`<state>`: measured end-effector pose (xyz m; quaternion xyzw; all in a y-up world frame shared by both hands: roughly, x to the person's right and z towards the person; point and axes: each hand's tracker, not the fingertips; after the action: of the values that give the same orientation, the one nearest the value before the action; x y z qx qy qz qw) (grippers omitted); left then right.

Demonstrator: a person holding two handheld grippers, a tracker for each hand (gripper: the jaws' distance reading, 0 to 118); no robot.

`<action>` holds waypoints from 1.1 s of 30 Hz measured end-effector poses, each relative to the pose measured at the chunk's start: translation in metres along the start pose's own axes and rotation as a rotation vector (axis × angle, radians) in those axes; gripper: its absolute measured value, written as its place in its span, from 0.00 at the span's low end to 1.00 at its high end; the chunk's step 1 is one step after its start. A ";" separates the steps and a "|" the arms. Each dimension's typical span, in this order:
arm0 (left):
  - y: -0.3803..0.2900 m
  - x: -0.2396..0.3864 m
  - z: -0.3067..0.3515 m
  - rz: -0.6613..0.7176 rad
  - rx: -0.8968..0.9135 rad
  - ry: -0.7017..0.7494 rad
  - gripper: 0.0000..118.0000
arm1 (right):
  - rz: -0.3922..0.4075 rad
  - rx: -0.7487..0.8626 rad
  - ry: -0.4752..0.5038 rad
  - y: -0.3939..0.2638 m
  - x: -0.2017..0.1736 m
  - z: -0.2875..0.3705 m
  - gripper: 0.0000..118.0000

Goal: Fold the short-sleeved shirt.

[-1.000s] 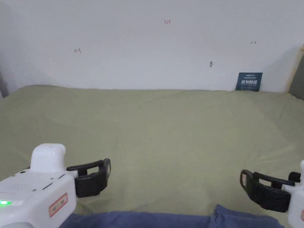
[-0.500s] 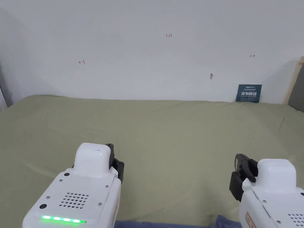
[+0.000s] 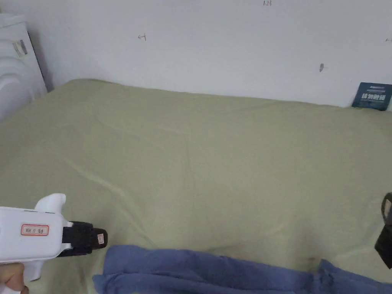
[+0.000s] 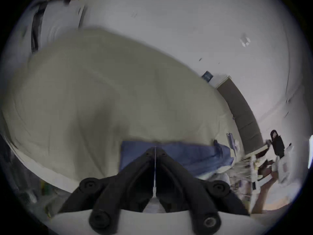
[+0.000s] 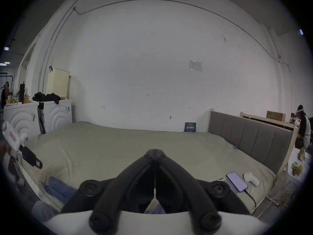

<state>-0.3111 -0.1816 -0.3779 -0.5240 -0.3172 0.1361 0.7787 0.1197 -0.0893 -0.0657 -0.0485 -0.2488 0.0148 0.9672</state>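
The blue short-sleeved shirt [image 3: 206, 268] lies crumpled along the near edge of the green bed sheet [image 3: 214, 160]. My left gripper [image 3: 100, 239] hovers just left of the shirt's left end, pointing right, jaws pressed together on nothing. In the left gripper view its shut tips [image 4: 155, 147] stand in front of the blue shirt [image 4: 189, 155]. At the right edge, my right gripper [image 3: 387, 214] is cut off by the frame, above the shirt's right part. In the right gripper view its jaws [image 5: 155, 149] meet over the bare sheet, with the shirt [image 5: 59, 187] low left.
White cabinets [image 5: 33, 116] stand left of the bed. A small blue sign [image 3: 373, 95] leans on the back wall. On the right are a grey headboard [image 5: 250, 137], a phone on a cable [image 5: 237, 182] and a white object [image 5: 251, 178]. A person [image 5: 303, 128] stands far right.
The head camera has swung left and down, so more of the shirt shows. Both grippers have dropped from raised and pointing forward; the left now points right, the right sits at the frame's right edge.
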 end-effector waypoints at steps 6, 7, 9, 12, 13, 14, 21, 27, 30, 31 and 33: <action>-0.003 -0.048 -0.035 0.070 -0.142 -0.148 0.10 | -0.007 -0.039 -0.005 -0.002 -0.010 -0.001 0.02; -0.003 -0.047 -0.037 0.091 -0.144 -0.186 0.33 | -0.011 -0.043 -0.003 -0.003 -0.012 -0.002 0.02; -0.001 -0.046 -0.049 0.082 -0.147 -0.238 1.00 | -0.001 -0.052 -0.004 -0.003 -0.014 -0.007 0.02; 0.006 -0.049 -0.055 0.099 -0.178 -0.275 1.00 | 0.006 -0.064 0.001 -0.002 -0.018 -0.010 0.02; 0.007 -0.049 -0.059 0.114 -0.209 -0.280 1.00 | 0.006 -0.065 0.003 -0.002 -0.019 -0.010 0.02; 0.007 -0.049 -0.067 0.145 -0.244 -0.325 1.00 | 0.010 -0.064 0.003 -0.003 -0.020 -0.010 0.02; 0.010 -0.038 -0.101 0.185 -0.233 -0.415 0.99 | 0.012 -0.063 -0.001 -0.007 -0.021 -0.014 0.02; 0.005 -0.024 -0.110 0.152 -0.244 -0.294 0.16 | 0.004 -0.065 0.012 -0.009 -0.017 -0.012 0.02; 0.003 -0.017 -0.104 0.138 -0.233 -0.277 0.12 | 0.000 -0.061 0.013 -0.008 -0.012 -0.011 0.02; 0.003 -0.020 -0.101 0.162 -0.187 -0.252 0.12 | 0.001 -0.056 0.012 -0.007 -0.010 -0.010 0.02; 0.009 -0.021 -0.091 0.195 -0.149 -0.218 0.12 | -0.008 -0.050 0.014 -0.005 -0.006 -0.009 0.02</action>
<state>-0.2682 -0.2562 -0.4163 -0.5906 -0.3565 0.2433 0.6818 0.1190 -0.0953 -0.0762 -0.0719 -0.2423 0.0043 0.9675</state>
